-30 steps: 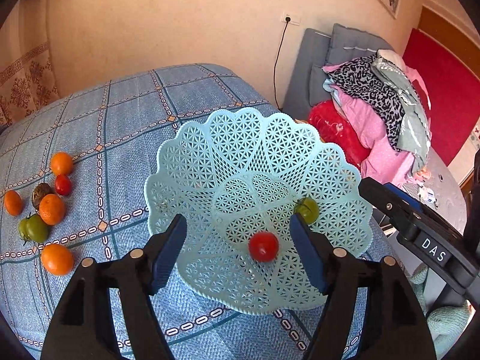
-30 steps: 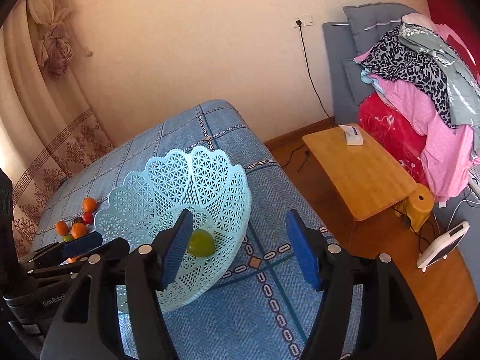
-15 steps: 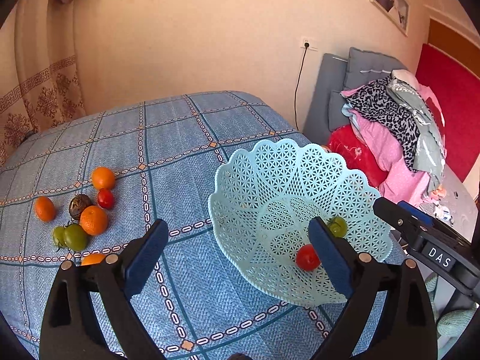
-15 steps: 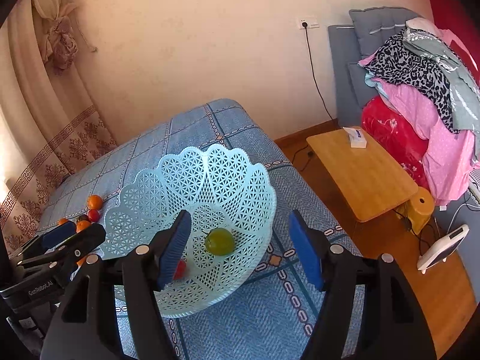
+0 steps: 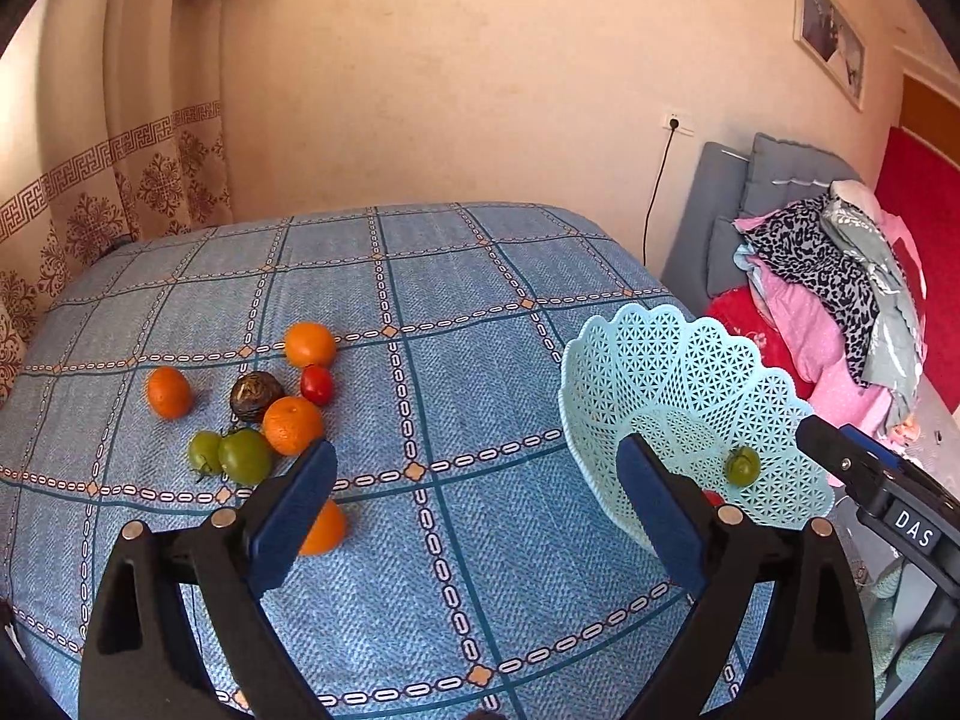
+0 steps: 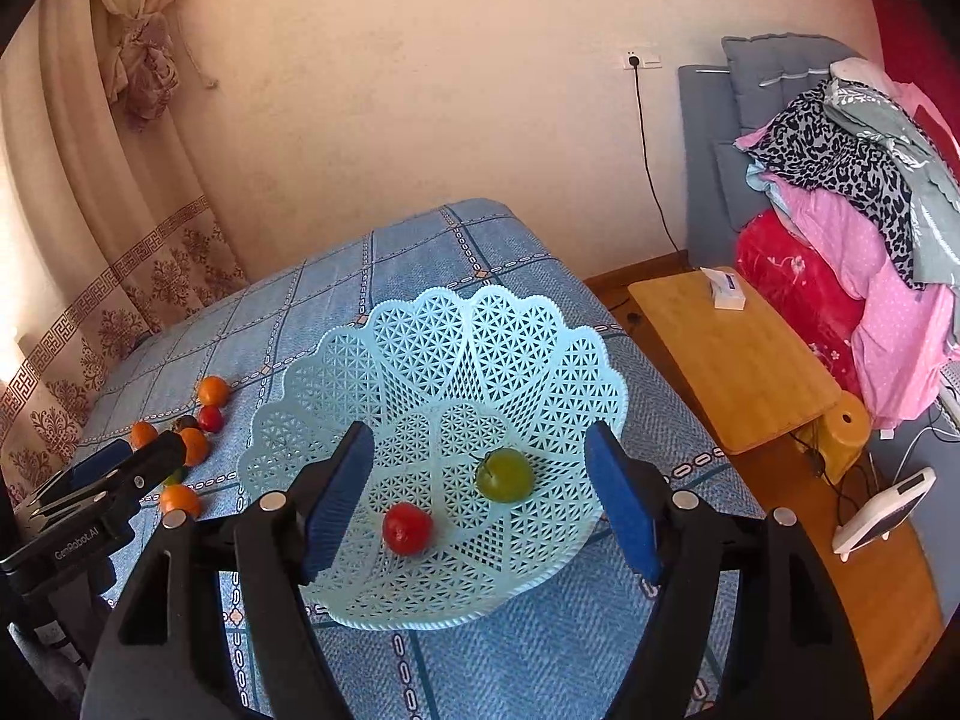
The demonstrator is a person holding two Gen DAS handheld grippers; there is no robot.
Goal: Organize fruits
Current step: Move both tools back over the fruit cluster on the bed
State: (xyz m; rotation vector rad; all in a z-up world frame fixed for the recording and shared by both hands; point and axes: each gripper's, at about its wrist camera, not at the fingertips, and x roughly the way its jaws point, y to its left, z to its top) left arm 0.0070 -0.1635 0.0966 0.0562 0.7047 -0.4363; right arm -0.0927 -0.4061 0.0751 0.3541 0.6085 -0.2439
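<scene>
A pale blue lattice basket (image 6: pixel 432 354) sits on the blue checked bedspread and holds a red tomato (image 6: pixel 407 528) and a green tomato (image 6: pixel 505 475). In the left wrist view the basket (image 5: pixel 666 360) is at the right. To its left lies a loose cluster: oranges (image 5: pixel 292 425), a red tomato (image 5: pixel 316 384), green tomatoes (image 5: pixel 245 455) and a dark round fruit (image 5: pixel 256 396). My left gripper (image 5: pixel 474 504) is open and empty above the bedspread between cluster and basket. My right gripper (image 6: pixel 480 498) is open and empty over the basket.
A low wooden table (image 6: pixel 732 354) with a tissue box (image 6: pixel 727 289) stands right of the bed. A pile of clothes (image 6: pixel 852 192) lies on a grey sofa beyond it. A curtain (image 5: pixel 72 192) hangs at the left. The bed edge drops off just right of the basket.
My left gripper has swung left, away from the basket toward the fruit cluster. My right gripper has shifted so the basket sits centred between its fingers. Both stay open.
</scene>
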